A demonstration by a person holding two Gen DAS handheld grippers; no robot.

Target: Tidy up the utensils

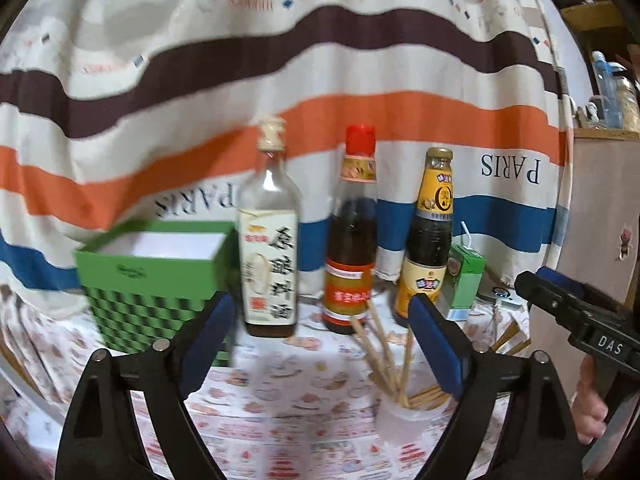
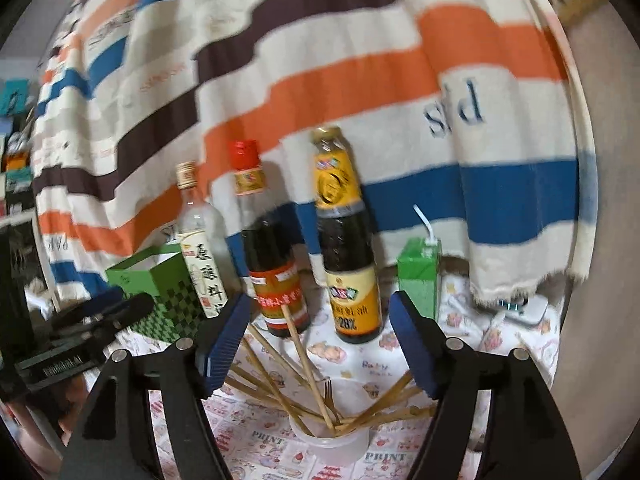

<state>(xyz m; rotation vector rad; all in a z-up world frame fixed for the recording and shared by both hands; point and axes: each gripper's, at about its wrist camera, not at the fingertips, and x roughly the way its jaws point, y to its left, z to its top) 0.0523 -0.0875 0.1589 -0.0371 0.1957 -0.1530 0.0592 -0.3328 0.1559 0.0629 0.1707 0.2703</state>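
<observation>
Three bottles: standing in a row at mid-frame on the bench [image 1: 280,396], in front of a striped cloth [image 1: 320,40] hung as a backdrop.
Clear bottle [image 1: 270,240]: leftmost of the row in the left wrist view, cream cap, white label with black characters, just beside the green box [image 1: 156,276].
Red-capped bottle [image 1: 352,240]: middle of the row, dark liquid, orange-red label.
Yellow-labelled bottle [image 1: 430,236]: right of the row, dark contents, touching or just beside the green carton [image 1: 466,276].
Green carton: small, white straw in its top, right of centre.
Green box: open top, checkered lower half, left of centre.
Chopsticks [image 2: 304,368]: bundle of wooden sticks fanned out and leaning, lower ends inside the clear cup [image 2: 332,440]; a small fork [image 2: 329,394] among them in the right wrist view.
Clear cup: on the patterned bench cover, bottom centre of the right wrist view, lower right of centre in the left wrist view.
Left gripper [image 1: 320,344]: jaws spread wide, nothing between the blue pads, cup off to its right.
Right gripper [image 2: 320,344]: jaws spread wide, chopsticks rising in the gap, pads pressing on none of them.
Hand [image 1: 592,408]: at right edge of the left wrist view, on the right gripper's handle.
</observation>
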